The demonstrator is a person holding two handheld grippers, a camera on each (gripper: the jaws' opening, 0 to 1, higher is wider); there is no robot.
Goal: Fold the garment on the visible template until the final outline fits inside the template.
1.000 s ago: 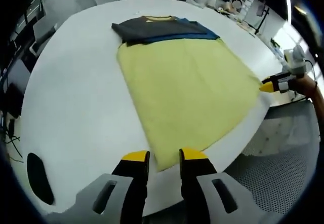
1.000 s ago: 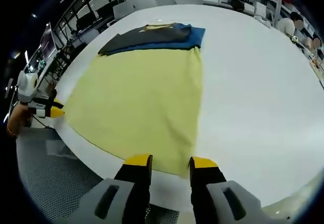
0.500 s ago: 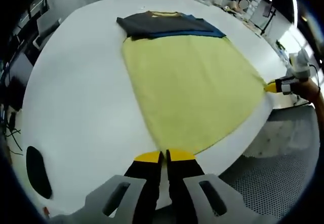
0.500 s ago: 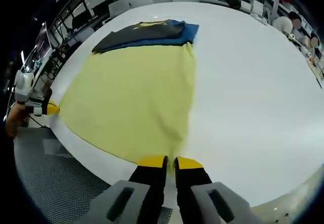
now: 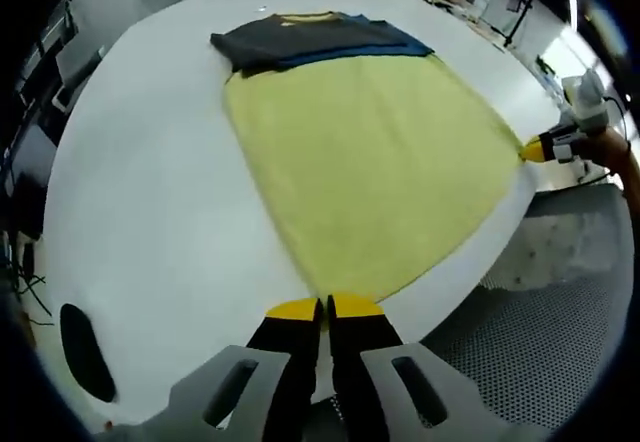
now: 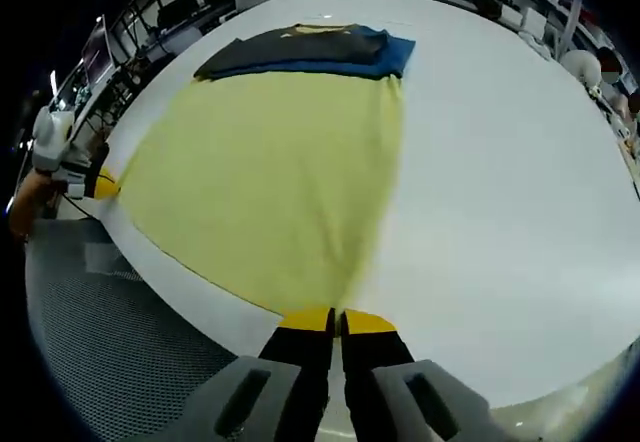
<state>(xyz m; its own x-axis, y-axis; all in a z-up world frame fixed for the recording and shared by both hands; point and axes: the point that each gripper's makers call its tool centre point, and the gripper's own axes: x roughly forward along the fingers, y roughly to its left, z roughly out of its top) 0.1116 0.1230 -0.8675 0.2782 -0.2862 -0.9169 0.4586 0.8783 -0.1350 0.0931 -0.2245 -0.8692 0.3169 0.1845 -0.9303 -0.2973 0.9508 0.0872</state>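
Observation:
A garment with a pale yellow body [image 5: 370, 162] and a dark grey and blue upper part [image 5: 300, 40] lies flat on the white table [image 5: 150, 212]. My left gripper [image 5: 325, 308] is shut on one near hem corner at the table's edge. In the right gripper view the same yellow cloth [image 6: 270, 172] runs up to the dark part [image 6: 300, 50], and my right gripper [image 6: 337, 318] is shut on the other hem corner. Each gripper also shows in the other's view: the right gripper [image 5: 530, 150] at the far right, the left gripper [image 6: 108, 184] at the far left, each with a hand behind it.
The table edge runs just under both grippers, with grey perforated flooring [image 5: 520, 332] below it. A dark oval mark [image 5: 85, 352] sits on the table at the near left. Desks, shelving and seated people [image 6: 600, 67] stand beyond the table.
A second ago both grippers stood open at the hem corners. They have closed on the yellow cloth and hold it, and the hem now looks pulled a little straighter.

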